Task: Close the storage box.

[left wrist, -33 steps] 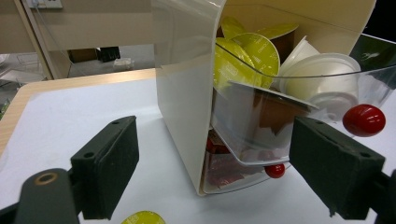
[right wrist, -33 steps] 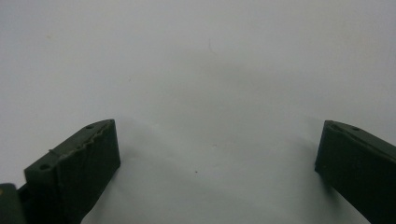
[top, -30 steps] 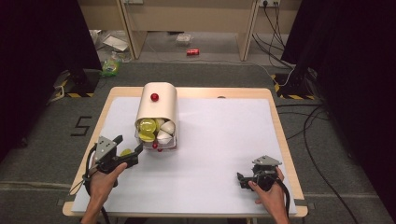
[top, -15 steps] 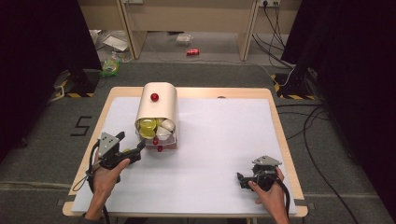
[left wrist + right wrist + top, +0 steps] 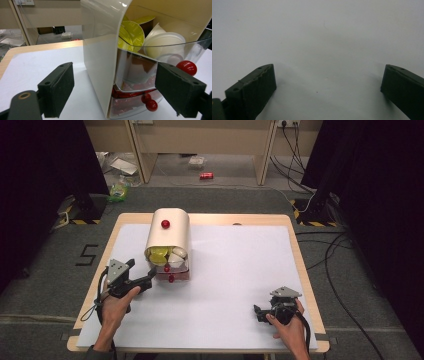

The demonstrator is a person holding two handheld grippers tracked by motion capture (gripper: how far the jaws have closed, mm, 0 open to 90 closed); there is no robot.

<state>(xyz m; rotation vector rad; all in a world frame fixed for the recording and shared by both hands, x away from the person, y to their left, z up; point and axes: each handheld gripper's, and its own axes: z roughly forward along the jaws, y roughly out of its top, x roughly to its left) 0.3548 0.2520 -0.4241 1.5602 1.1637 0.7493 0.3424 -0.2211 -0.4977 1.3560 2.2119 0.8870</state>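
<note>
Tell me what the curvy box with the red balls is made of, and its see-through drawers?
The box's curved shell looks like smooth cream plastic, slightly glossy, with a bright glint on its top edge. The drawers seem to be clear hard plastic: the yellow-lidded and white cups show through them. The red knobs look like shiny plastic, though painted wood is possible.

Through the left gripper view I saw my left gripper (image 5: 113, 92) with its jaws spread wide, straddling the near corner of the cream dispenser (image 5: 100, 70). Yellow-lidded pods (image 5: 131, 33) and a white pod (image 5: 162, 46) sat in its clear tray; red knobs (image 5: 186, 67) stuck out beside the right jaw.
</note>
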